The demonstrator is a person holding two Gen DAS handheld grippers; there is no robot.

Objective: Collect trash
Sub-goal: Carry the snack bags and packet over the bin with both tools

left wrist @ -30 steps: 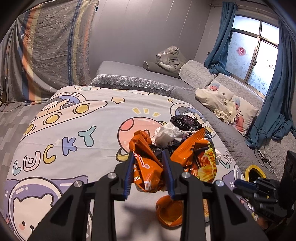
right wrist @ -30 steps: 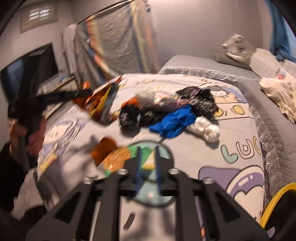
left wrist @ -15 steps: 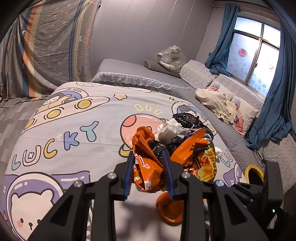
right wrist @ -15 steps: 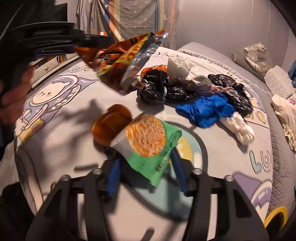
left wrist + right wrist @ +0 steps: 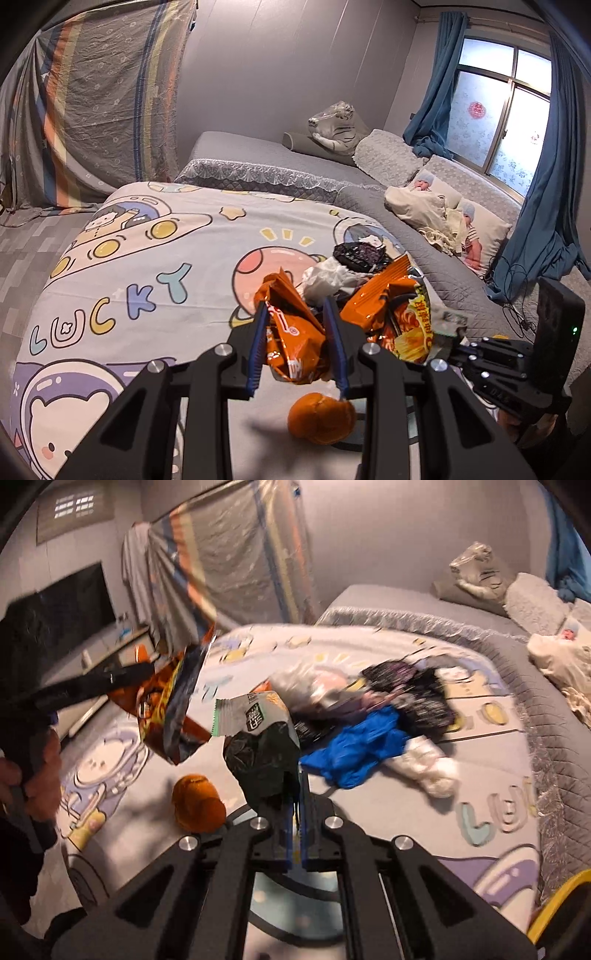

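**Q:** Left gripper first — what was it doing in its own view?

**A:** It was clamped on a crumpled orange snack bag, held up above the cartoon bedsheet. An orange peel lay on the sheet near the camera, and the rest of the rubbish, with a white tissue and a black bag, sat piled just beyond. At far right the other gripper's body showed.

**Q:** And the right wrist view?

**A:** The right gripper had just been closing and stood pinched tight on a black-and-green wrapper, lifted off the sheet. Right of it lay a blue plastic bag and a white wad; the peel sat to the near left. A yellow rim showed at the near right corner.

**Q:** How should the carry go?

**A:** Probably keep both grips firm, since the thin film could slip, and move steadily toward that yellow rim, if it is the bin.
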